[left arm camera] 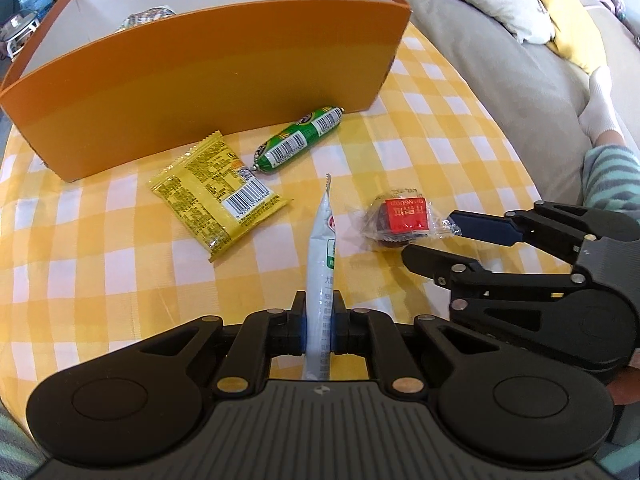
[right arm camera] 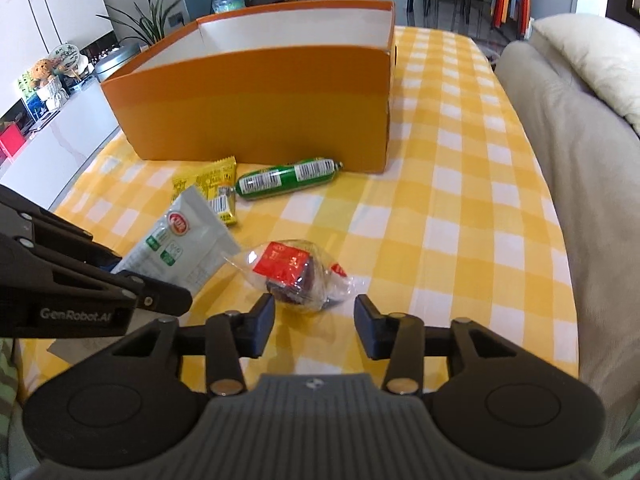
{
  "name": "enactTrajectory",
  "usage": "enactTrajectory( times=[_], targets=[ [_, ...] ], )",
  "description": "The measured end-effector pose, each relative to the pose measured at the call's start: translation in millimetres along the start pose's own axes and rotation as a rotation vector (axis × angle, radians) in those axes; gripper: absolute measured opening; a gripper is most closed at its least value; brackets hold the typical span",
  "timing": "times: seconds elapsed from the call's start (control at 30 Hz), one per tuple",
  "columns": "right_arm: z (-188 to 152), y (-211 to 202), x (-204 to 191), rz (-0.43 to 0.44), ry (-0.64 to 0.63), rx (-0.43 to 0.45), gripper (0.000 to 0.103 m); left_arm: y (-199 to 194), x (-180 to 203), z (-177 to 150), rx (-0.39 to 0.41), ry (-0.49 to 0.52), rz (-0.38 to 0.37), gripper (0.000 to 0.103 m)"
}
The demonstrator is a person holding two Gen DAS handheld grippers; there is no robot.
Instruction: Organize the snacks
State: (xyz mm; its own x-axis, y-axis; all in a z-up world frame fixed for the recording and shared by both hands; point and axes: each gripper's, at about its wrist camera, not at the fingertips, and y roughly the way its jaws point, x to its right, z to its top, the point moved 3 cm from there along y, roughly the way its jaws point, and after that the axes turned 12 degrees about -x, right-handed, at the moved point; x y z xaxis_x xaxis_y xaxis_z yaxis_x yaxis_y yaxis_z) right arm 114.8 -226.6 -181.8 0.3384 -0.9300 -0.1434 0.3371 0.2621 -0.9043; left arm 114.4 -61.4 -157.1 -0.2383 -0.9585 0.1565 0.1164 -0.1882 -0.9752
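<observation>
Left gripper (left arm camera: 318,326): fingers clamped on the white sachet (left arm camera: 322,264), held edge-on at lower centre of the left view.
Right gripper (right arm camera: 315,326): fingers apart, nothing between the pads; clear-wrapped red snack (right arm camera: 298,276) lies just beyond them.
Yellow packet (left arm camera: 220,194): flat on the checked tabletop (left arm camera: 420,128), centre left.
Green sausage (left arm camera: 300,140): beside the packet, against the orange box (left arm camera: 200,84).
</observation>
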Motion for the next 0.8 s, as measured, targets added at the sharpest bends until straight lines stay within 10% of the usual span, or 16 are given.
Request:
enactTrajectory(
  times=[0.27,0.8],
  targets=[
    [15,10,-20,-0.038,-0.11,0.08,0.058,-6,-10,-1,0.017,-0.025,-0.003,0.01],
    [15,6,-31,-0.072,-0.159,0.088,0.04,-26,-17,1,0.081,-0.046,-0.013,0.01]
  ],
)
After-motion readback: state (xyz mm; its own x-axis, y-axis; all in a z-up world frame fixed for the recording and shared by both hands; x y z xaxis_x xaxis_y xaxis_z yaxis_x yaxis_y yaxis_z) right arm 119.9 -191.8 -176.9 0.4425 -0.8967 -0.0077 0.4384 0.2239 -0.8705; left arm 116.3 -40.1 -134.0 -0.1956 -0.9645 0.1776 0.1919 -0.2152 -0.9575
